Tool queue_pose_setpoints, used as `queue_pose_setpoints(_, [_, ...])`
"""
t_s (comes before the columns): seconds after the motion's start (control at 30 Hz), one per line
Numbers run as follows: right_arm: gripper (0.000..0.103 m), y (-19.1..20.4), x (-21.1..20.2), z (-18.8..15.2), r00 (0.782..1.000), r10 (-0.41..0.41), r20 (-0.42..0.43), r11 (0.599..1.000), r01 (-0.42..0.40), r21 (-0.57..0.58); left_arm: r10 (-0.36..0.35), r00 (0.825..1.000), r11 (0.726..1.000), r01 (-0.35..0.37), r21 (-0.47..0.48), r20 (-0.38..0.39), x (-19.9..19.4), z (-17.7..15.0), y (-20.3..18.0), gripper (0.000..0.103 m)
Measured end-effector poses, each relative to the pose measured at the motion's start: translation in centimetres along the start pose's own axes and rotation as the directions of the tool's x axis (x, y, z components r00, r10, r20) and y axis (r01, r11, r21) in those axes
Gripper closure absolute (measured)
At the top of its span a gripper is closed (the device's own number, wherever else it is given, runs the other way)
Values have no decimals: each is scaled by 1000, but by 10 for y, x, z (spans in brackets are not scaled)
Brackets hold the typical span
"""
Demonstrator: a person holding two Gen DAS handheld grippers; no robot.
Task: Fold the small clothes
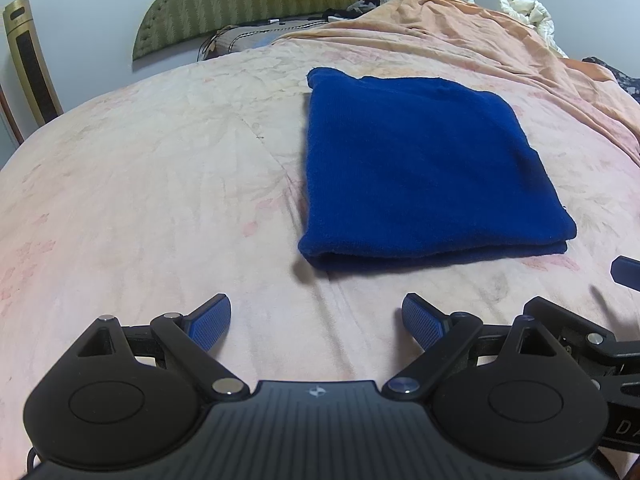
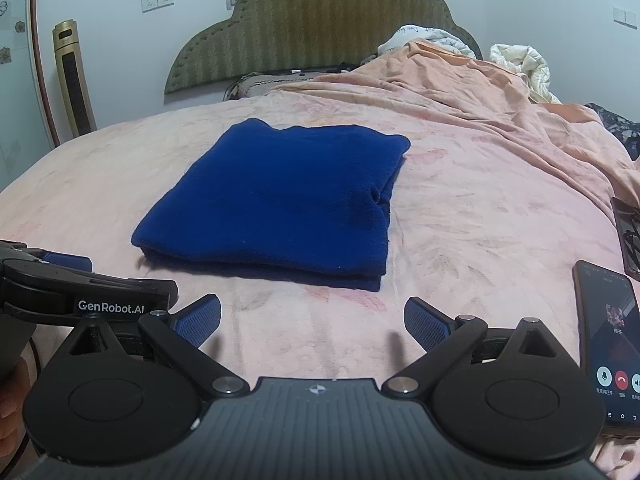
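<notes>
Both grippers, left and right, fingers spread, apparently hover before folded blue cloth.

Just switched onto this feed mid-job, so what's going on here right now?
A person holds two grippers over a bed. The blue garment lies folded into a neat rectangle on the pink bedspread. The left gripper and right gripper are both open, short of the garment's near edge, touching nothing. A phone with a call screen lies by the right gripper.

One folded dark-blue knit garment, two black two-finger grippers (blue-padded), one black phone, one pink bedspread.
</notes>
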State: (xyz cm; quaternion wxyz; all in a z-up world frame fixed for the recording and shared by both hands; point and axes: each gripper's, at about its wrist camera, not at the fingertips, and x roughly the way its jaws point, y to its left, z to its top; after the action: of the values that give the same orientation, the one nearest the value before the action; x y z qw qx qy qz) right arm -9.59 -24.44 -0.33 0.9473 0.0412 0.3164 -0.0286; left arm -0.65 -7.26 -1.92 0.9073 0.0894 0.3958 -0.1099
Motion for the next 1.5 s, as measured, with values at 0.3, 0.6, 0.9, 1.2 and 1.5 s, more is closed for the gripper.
queue_pose_setpoints(0.3, [4, 0, -2, -1, 1000, -5, 3, 1000, 5, 16, 3, 1000, 1000, -3, -3, -3, -2, 0, 0, 9])
queue_pose_setpoints(0.6, [4, 2, -1, 1, 1000, 8, 3, 1000, -8, 12, 3, 1000, 1000, -3, 11, -1, -3, 1, -3, 9])
queue_pose_setpoints(0.9, [4, 2, -1, 2, 1000, 7, 8, 1000, -7, 8, 14, 1000, 1000, -14, 21, -3, -3, 0, -4, 9])
queue_pose_setpoints(1.2, [4, 0, -1, 0, 1000, 5, 10, 1000, -5, 7, 21, 1000, 1000, -21, 24, 4, -3, -2, -4, 9])
queue_pose_setpoints(1.5, [1, -4, -3, 0, 999, -21, 25, 1000, 21, 6, 28, 1000, 999, -28, 18, -1, -3, -1, -3, 9])
